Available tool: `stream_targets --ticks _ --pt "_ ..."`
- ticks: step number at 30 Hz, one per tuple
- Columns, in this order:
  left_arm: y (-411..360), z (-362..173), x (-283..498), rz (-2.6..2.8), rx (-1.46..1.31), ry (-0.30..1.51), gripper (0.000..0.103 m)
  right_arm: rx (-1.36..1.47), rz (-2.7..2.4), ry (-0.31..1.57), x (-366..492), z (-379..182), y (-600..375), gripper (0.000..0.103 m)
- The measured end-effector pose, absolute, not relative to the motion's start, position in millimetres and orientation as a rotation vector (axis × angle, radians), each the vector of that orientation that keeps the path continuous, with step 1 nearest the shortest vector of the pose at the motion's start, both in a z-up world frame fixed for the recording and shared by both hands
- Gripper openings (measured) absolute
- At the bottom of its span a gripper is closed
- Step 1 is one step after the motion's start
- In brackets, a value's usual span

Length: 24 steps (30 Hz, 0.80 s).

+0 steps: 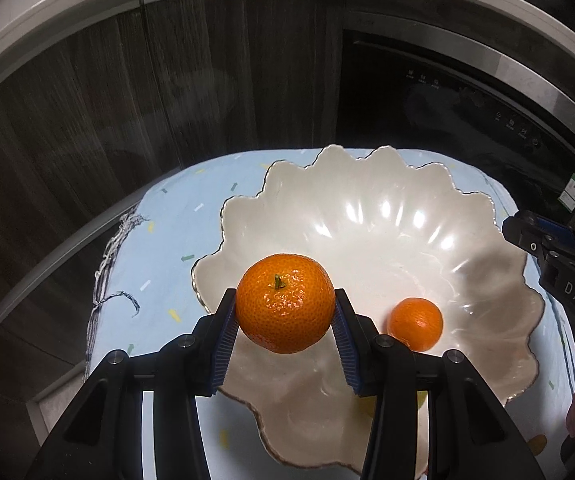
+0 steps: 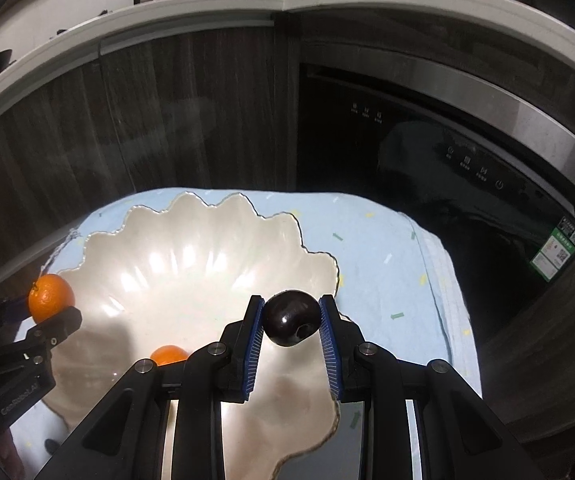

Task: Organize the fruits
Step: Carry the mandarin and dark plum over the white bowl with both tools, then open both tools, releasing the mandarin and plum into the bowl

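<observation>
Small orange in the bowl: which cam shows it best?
Left wrist view: the small orange lies whole and unobstructed in the white bowl. In the right wrist view only its top shows behind the right tool.

From my left claw's view, my right gripper (image 1: 527, 240) reads "DAS"; the appliance's green sticker (image 2: 559, 246), far right, is illegible.

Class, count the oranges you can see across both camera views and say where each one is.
2. One orange is held between the left gripper fingers above the bowl; a smaller orange lies inside the bowl. Others may be hidden.
</observation>
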<state>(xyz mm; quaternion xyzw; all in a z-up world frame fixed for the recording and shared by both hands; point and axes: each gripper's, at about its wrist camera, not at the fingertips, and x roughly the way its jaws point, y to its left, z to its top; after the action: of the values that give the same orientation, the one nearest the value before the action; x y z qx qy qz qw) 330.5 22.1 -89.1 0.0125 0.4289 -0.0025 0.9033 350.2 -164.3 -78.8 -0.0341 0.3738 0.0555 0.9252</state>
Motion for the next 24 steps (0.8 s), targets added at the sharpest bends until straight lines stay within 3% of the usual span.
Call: stream_targets --ticks 12,14,15,16,17,19,20,24 --pt "25 -107 341 0.029 0.024 0.969 0.046 -0.069 0.113 0.863 365 -98 -164 0.029" --pt "25 -108 340 0.03 0.025 0.973 0.052 -0.075 0.117 0.867 364 -98 -163 0.03" --pt "25 -107 339 0.04 0.028 0.965 0.067 -0.081 0.114 0.871 364 -98 -162 0.031" --pt "26 -104 337 0.053 0.032 0.948 0.079 -0.083 0.111 0.871 364 -98 -161 0.039" --pt "27 -100 335 0.063 0.033 0.925 0.083 -0.08 0.111 0.865 364 -96 -162 0.054" --pt "28 -95 334 0.07 0.036 0.907 0.087 -0.07 0.1 0.845 362 -93 -163 0.073" --pt "28 -94 335 0.069 0.037 0.906 0.087 -0.064 0.088 0.829 361 -90 -164 0.078" --pt "29 -87 334 0.069 0.041 0.889 0.091 -0.048 0.066 0.806 359 -82 -166 0.08"
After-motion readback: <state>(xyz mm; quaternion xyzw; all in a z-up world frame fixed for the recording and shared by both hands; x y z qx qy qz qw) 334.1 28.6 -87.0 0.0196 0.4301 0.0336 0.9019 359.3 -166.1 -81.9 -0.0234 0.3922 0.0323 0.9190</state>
